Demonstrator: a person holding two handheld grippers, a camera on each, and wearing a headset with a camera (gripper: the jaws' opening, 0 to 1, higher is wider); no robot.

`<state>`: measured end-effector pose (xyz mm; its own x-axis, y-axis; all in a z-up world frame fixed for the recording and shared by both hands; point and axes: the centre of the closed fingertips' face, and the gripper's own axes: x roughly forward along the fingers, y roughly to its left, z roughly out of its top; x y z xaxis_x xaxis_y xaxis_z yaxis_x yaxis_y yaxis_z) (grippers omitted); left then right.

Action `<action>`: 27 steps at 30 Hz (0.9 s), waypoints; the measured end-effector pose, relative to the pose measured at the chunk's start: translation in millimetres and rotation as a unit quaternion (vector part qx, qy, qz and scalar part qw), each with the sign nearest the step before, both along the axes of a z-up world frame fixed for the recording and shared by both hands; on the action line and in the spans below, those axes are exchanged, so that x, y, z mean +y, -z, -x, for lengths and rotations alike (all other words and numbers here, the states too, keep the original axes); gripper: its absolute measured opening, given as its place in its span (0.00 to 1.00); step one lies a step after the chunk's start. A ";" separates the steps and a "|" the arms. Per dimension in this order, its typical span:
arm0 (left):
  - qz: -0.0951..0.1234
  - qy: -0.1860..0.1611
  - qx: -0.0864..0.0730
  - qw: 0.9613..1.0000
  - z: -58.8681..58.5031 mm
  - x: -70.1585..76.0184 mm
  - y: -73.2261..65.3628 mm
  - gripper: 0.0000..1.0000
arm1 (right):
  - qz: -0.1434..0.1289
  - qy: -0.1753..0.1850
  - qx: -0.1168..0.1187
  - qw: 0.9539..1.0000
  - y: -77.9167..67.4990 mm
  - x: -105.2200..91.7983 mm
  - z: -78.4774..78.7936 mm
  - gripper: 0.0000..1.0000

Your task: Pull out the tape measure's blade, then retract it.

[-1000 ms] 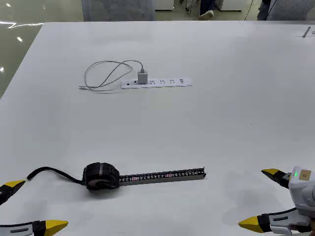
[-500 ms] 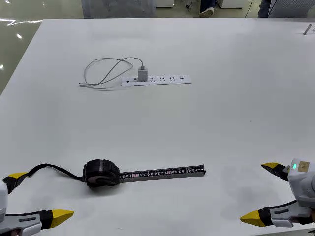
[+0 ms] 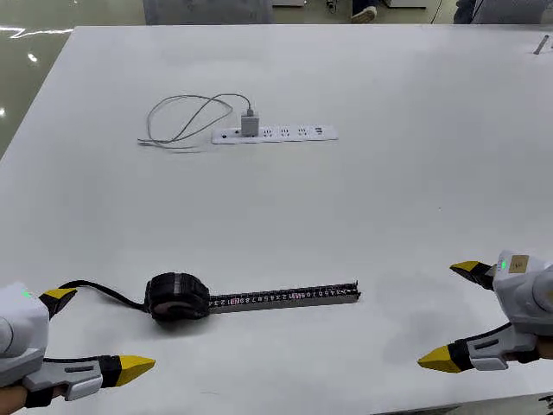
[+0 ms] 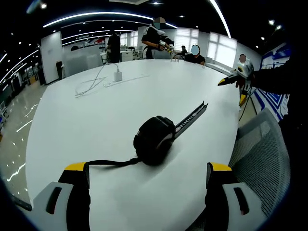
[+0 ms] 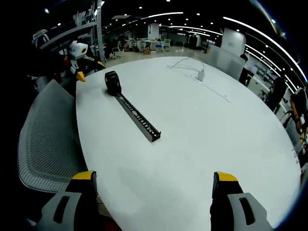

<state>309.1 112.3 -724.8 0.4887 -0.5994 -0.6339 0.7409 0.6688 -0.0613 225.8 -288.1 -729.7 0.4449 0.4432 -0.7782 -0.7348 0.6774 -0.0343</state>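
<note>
At lower centre, the tape measure (image 3: 177, 296) lies with its blade (image 3: 285, 297) out; my left gripper (image 3: 102, 328) and right gripper (image 3: 448, 315) flank it, jaws apart, presumably for retracting.

Numerals on the blade (image 3: 285, 298) are too small to read.

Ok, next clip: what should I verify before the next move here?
1. Blade pulled out of the tape measure: ok.
2. Blade flat on the table, unkinked: ok.
3. Left gripper open, off the tape measure: ok.
4. Right gripper open, apart from the blade tip: ok.
5. Strap clear of the left gripper: cannot tell.
6. Blade lock released: cannot tell.
</note>
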 end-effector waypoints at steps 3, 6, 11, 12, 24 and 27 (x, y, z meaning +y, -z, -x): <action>0.000 -0.023 -0.006 1.000 -7.5 -0.6 -1.1 0.99 | 0.003 -0.008 0.000 1.000 -1.5 2.2 -0.7 0.99; 0.011 -0.041 -0.004 0.999 -12.0 -2.9 -4.2 0.99 | 0.007 -0.016 0.001 1.000 -2.0 2.4 -2.4 0.99; 0.007 -0.045 -0.007 0.999 -11.6 -10.2 -2.0 0.99 | 0.014 -0.032 0.003 0.999 -3.8 3.7 -6.9 0.99; 0.007 -0.043 -0.010 0.999 -11.1 -12.3 -2.2 0.99 | 0.014 -0.034 0.004 0.999 -3.9 4.0 -7.7 0.99; 0.008 -0.045 -0.017 0.999 -13.0 -35.3 -1.6 0.99 | 0.016 -0.066 0.010 0.998 -11.6 12.7 -24.1 0.99; 0.009 -0.051 -0.013 0.999 -13.8 -39.7 0.2 0.99 | 0.016 -0.072 0.008 0.997 -14.4 15.2 -29.2 0.99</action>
